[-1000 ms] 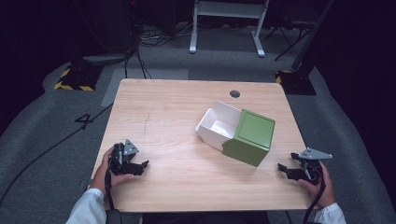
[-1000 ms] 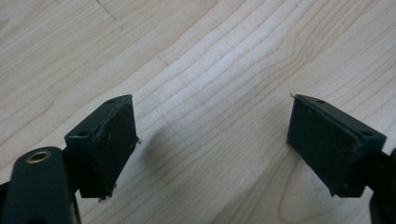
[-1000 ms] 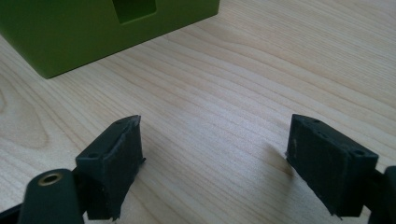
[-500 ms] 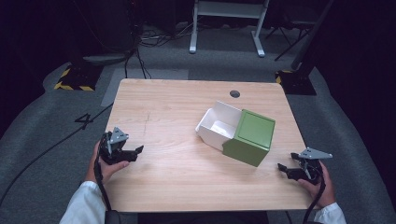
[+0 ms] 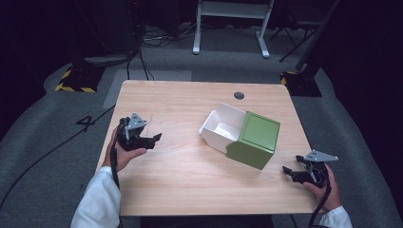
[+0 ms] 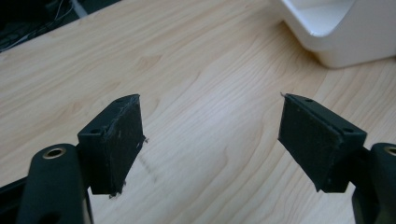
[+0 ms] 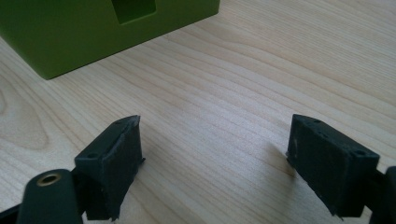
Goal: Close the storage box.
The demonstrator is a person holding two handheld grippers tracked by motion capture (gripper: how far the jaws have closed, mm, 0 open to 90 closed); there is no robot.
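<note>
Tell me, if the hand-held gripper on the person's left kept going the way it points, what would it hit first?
Probably the white box. The left hand-held gripper points across bare table toward it, jaws open, with nothing in between. Its exact line is hard to judge.

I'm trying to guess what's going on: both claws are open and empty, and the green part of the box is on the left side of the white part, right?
Not quite. In the high view the green cube-shaped sleeve sits on the right of the open white cardboard box, not the left. Both the left claw and right claw are indeed open and empty.
</note>
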